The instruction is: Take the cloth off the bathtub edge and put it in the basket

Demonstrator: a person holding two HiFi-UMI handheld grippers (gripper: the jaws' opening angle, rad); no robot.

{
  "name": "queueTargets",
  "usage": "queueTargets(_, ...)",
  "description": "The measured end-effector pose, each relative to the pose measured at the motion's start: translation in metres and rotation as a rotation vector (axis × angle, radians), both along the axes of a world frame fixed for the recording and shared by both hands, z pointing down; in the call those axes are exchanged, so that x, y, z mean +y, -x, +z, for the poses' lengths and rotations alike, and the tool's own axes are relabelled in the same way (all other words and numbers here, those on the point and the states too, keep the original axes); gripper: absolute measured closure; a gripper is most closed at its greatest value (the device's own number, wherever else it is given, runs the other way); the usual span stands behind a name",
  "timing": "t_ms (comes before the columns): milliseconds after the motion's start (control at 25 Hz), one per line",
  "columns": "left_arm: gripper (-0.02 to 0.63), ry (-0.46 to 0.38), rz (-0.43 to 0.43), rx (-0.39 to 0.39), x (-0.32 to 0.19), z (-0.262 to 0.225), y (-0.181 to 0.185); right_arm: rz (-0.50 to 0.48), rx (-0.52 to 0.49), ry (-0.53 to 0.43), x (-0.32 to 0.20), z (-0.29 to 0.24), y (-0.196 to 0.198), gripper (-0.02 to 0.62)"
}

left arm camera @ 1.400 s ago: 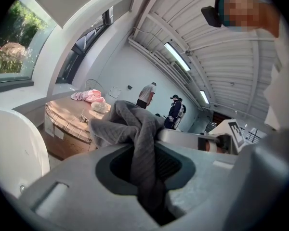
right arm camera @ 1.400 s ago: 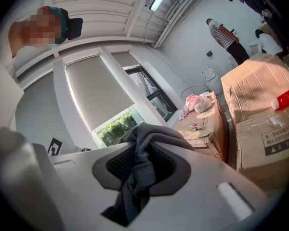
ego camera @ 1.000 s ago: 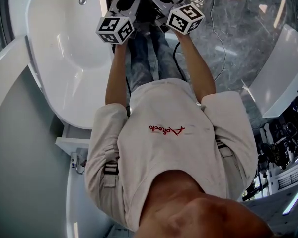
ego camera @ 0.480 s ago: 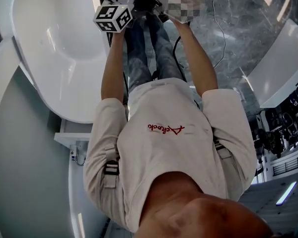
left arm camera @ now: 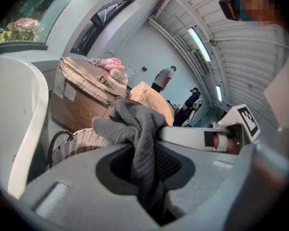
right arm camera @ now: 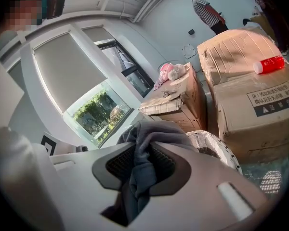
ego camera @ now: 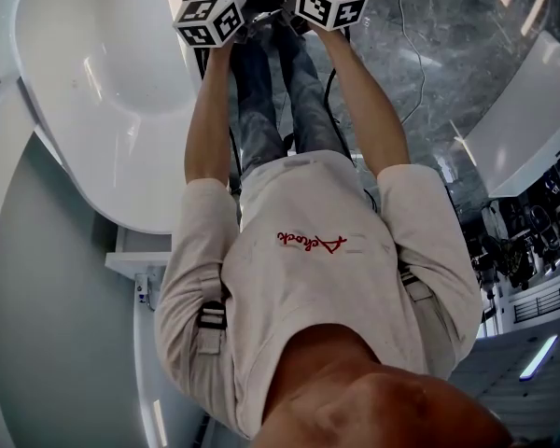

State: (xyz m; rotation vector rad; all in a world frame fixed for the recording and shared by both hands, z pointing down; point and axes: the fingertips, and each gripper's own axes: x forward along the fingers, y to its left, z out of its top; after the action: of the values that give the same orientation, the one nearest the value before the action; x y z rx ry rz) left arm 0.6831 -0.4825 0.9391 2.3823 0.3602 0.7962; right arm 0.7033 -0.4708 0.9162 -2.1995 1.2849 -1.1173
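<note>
A grey cloth (left arm camera: 135,124) is bunched between the two grippers and hangs in folds. My left gripper (left arm camera: 145,160) is shut on one part of it. My right gripper (right arm camera: 140,170) is shut on another part of the cloth (right arm camera: 154,134). In the head view only the marker cubes of the left gripper (ego camera: 208,21) and right gripper (ego camera: 330,1) show, side by side at the top; the jaws and cloth are hidden there. The white wicker basket (left arm camera: 79,143) stands just beyond the cloth, low and ahead, next to the white bathtub (ego camera: 103,91). The basket (right arm camera: 214,148) also shows to the right of the cloth.
Cardboard boxes (right arm camera: 245,95) stand behind the basket, one with a red bottle (right arm camera: 269,64) lying on top. A wrapped crate (left arm camera: 86,88) carries a pink thing (left arm camera: 106,62). People (left arm camera: 163,77) stand far off. A cable (ego camera: 406,54) runs over the marble floor; another white tub (ego camera: 523,129) is at right.
Both marker cubes have moved toward the top of the head view as the hands sank with the cloth. The bathtub has shifted left in the picture.
</note>
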Motion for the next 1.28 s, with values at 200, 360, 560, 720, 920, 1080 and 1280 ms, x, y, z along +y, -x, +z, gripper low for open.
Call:
queueTargets(200,0.524,0.003,0.006,-0.009,-0.001,0.005,0.0,0.004,0.007,0.02,-0.001,0.005,0.001,0.512)
queueTargets(360,0.295,-0.003,-0.02,-0.053,-0.015,0.018,0.003,0.068,0.02,0.071,0.012,0.016,-0.009,0.385)
queueTargets(560,0.196,-0.009,-0.043,-0.068,-0.026,0.023,0.015,0.084,-0.001,0.076,0.025,0.023,-0.005,0.327)
queueTargets(720,0.206,-0.026,-0.031,-0.041,-0.022,0.014,0.01,0.077,0.004,0.069,0.024,0.019,-0.001,0.345)
queueTargets(920,0.229,-0.021,-0.043,0.004,-0.023,-0.01,0.005,0.074,0.036,0.063,0.025,-0.001,-0.007,0.379)
queueTargets(1080,0.317,-0.038,-0.045,0.039,-0.024,-0.031,0.005,0.071,0.072,0.077,0.029,-0.02,-0.007,0.42)
queueTargets(1280,0.5,-0.094,-0.055,0.074,-0.027,-0.054,0.004,0.073,0.119,0.089,0.033,-0.04,-0.008,0.531)
